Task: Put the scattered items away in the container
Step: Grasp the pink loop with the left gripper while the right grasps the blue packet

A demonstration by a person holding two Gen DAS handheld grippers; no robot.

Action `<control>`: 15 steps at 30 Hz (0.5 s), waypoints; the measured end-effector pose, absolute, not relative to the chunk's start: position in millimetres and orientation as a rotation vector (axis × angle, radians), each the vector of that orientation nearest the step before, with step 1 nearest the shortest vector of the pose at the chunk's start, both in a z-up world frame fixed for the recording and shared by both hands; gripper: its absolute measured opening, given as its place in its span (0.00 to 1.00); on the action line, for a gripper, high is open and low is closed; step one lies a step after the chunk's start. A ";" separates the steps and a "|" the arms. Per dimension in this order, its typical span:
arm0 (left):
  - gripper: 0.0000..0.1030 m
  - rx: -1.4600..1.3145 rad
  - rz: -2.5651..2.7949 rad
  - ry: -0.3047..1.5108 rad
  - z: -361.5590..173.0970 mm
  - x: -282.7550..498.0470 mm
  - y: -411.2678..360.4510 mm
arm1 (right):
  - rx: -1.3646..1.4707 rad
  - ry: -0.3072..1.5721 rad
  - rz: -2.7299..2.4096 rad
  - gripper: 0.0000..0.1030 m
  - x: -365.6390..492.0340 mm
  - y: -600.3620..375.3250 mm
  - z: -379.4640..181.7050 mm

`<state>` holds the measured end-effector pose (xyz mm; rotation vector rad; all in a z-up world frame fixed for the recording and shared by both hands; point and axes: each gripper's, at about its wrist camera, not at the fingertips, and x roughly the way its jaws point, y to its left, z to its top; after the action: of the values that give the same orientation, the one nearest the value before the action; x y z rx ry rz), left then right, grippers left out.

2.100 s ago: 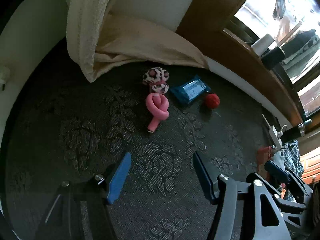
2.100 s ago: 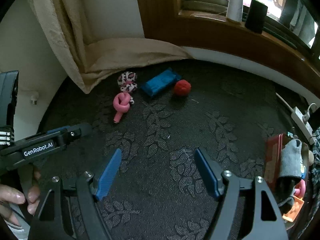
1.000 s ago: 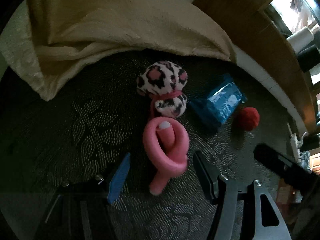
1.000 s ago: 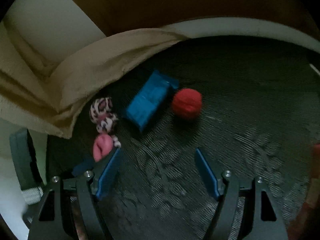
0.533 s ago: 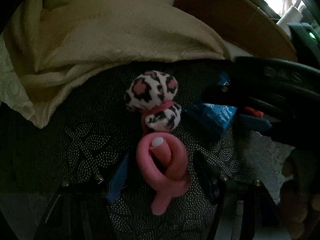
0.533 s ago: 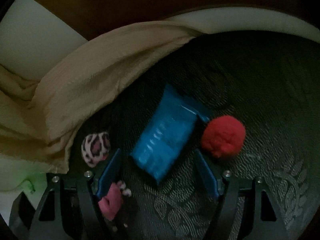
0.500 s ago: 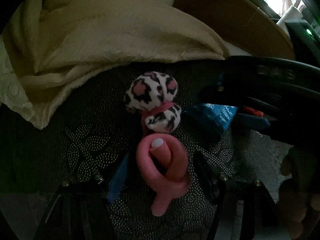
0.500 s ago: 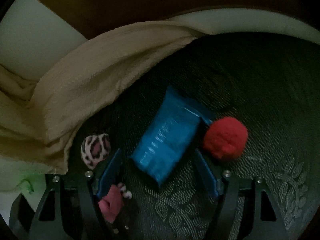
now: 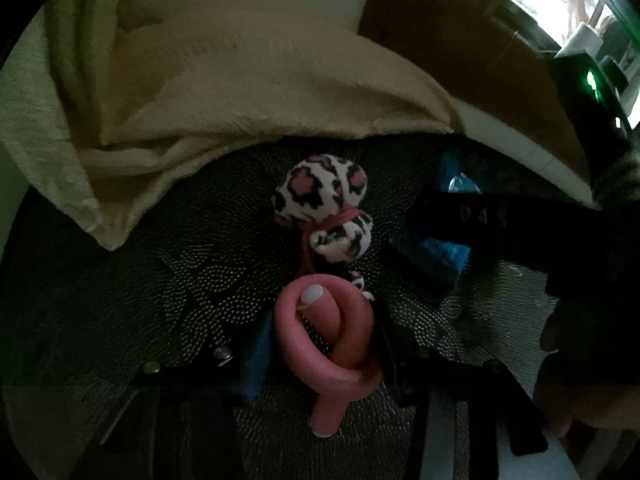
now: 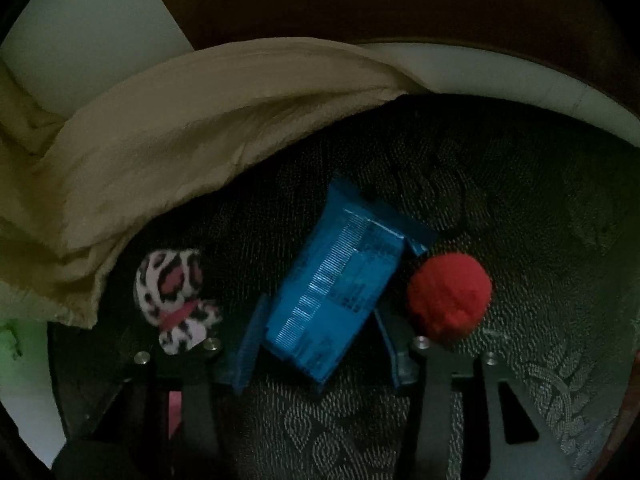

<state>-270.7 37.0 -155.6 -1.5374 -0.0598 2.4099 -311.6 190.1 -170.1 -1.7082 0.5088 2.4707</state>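
- Pink loop (image 9: 326, 344) sits between the closing left gripper (image 9: 320, 354) pads, touching.
- Right gripper (image 10: 316, 344) closes around the blue packet (image 10: 332, 292), red ball (image 10: 450, 296) beside.

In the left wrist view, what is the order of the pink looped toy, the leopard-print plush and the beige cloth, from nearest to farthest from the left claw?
1. Pink looped toy: between the closing left claw's jaws.
2. Leopard-print plush: just beyond the toy.
3. Beige cloth: farthest, at the top.
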 end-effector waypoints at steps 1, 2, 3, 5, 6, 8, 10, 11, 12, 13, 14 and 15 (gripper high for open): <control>0.46 -1.534 2.414 -0.067 -151.3 -268.5 37.6 | -1.707 0.517 2.478 0.51 -306.4 190.3 -167.9; 0.46 -1.533 2.418 -0.081 -147.4 -265.9 34.7 | -1.703 0.526 2.487 0.51 -300.2 190.7 -164.8; 0.46 -1.533 2.421 -0.090 -145.0 -264.3 33.7 | -1.699 0.535 2.495 0.51 -293.9 191.0 -161.7; 0.46 -1.527 2.431 -0.103 -138.2 -259.9 31.4 | -1.684 0.559 2.512 0.51 -279.5 193.3 -153.4; 0.46 -1.523 2.437 -0.106 -134.6 -257.3 30.1 | -1.674 0.572 2.519 0.51 -272.0 195.1 -148.9; 0.46 -1.514 2.439 -0.119 -125.0 -248.9 27.0 | -1.650 0.598 2.532 0.51 -254.8 199.7 -139.0; 0.46 -1.504 2.442 -0.124 -118.9 -242.8 29.4 | -1.629 0.620 2.542 0.51 -237.8 208.6 -130.3; 0.46 -1.496 2.446 -0.124 -113.6 -237.9 29.3 | -1.618 0.629 2.544 0.51 -230.6 212.9 -125.9; 0.46 -1.488 2.446 -0.123 -108.3 -232.5 28.8 | -1.610 0.640 2.545 0.51 -224.0 217.5 -121.5; 0.46 -1.481 2.445 -0.121 -106.8 -230.8 35.0 | -1.601 0.650 2.547 0.51 -218.5 225.1 -119.0; 0.46 -1.474 2.443 -0.118 -105.2 -229.5 40.4 | -1.594 0.657 2.546 0.51 -216.5 235.9 -118.8; 0.46 -1.467 2.442 -0.116 -103.5 -228.1 45.5 | -1.586 0.662 2.545 0.51 -210.2 243.6 -116.7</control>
<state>-228.1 45.5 -103.5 -1.4670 -0.1161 2.4420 -210.2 243.6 -116.7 -1.5858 0.6617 2.5455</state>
